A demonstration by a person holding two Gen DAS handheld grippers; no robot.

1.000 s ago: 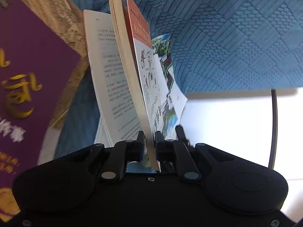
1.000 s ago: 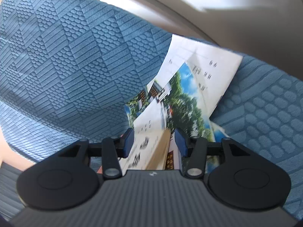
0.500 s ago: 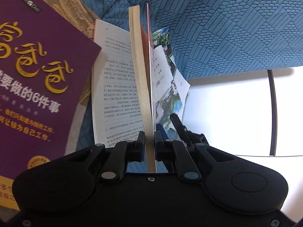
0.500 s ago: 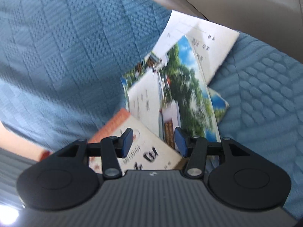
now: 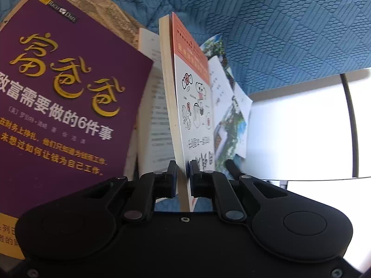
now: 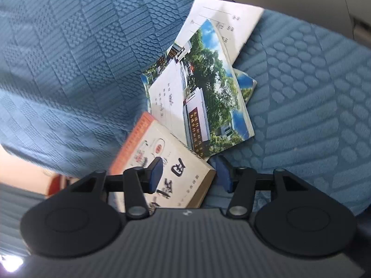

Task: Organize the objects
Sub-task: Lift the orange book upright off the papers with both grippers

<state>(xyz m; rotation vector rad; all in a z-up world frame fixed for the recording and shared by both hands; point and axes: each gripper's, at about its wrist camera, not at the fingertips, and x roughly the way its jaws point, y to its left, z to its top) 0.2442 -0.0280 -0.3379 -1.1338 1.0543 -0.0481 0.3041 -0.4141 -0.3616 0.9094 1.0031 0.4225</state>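
Your left gripper (image 5: 183,178) pinches the white paperback with the orange band (image 5: 192,97), held on edge above the blue quilted cover (image 5: 289,23); your right gripper (image 6: 189,176) is spreading, clamping nothing, over that paperback (image 6: 167,162).

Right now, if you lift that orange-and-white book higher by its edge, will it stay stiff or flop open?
The orange-and-white book will probably flop a bit: the left hand-held gripper pinches only part of it, and a loose page already hangs away. Its page block bows slightly, so it looks bendy. It seems thin, so likely light.
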